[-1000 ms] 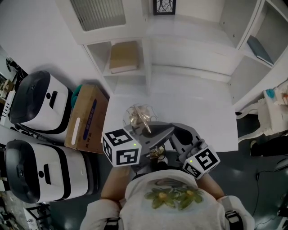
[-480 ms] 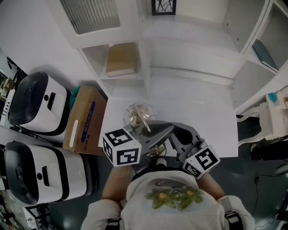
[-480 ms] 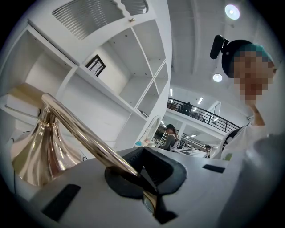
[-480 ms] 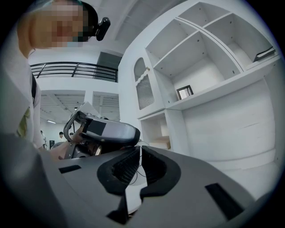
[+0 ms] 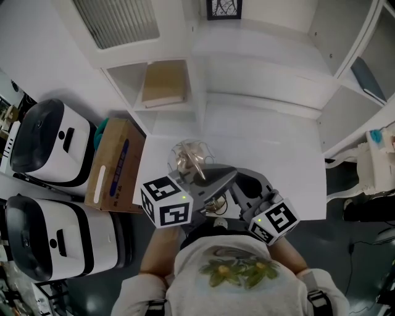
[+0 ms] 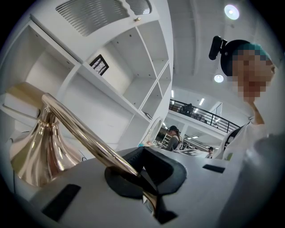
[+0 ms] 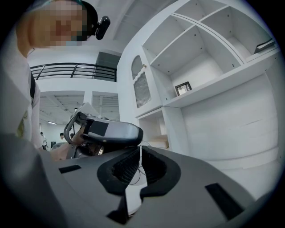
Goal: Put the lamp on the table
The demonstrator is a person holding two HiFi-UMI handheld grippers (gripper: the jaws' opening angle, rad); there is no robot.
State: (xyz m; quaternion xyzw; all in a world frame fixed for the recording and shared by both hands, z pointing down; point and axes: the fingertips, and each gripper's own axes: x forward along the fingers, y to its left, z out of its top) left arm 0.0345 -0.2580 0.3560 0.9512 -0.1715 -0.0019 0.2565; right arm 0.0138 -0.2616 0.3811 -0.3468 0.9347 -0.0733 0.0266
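Observation:
A brass lamp with a clear glass shade (image 5: 188, 157) hangs tilted over the near edge of the white table (image 5: 278, 154). My left gripper (image 5: 215, 185) is shut on its stem. In the left gripper view the brass stem (image 6: 82, 132) runs slanting down into the shut jaws of that gripper (image 6: 143, 174), with the brass cone (image 6: 38, 151) at the left. My right gripper (image 5: 244, 183) sits just right of the lamp, near the table's front edge. The right gripper view shows this gripper (image 7: 137, 167) shut with nothing between its pads; the left gripper (image 7: 107, 130) is close ahead.
White shelving stands behind the table, with a tan box (image 5: 163, 83) in a cubby and a framed picture (image 5: 223, 8) above. A cardboard box (image 5: 114, 163) and two white-and-black machines (image 5: 52, 145) (image 5: 58, 237) stand on the floor at left. More shelves (image 5: 364, 68) rise at right.
Both grippers and the lamp stay almost where they were. The head view has drifted slightly, so the shelves sit a little further left.

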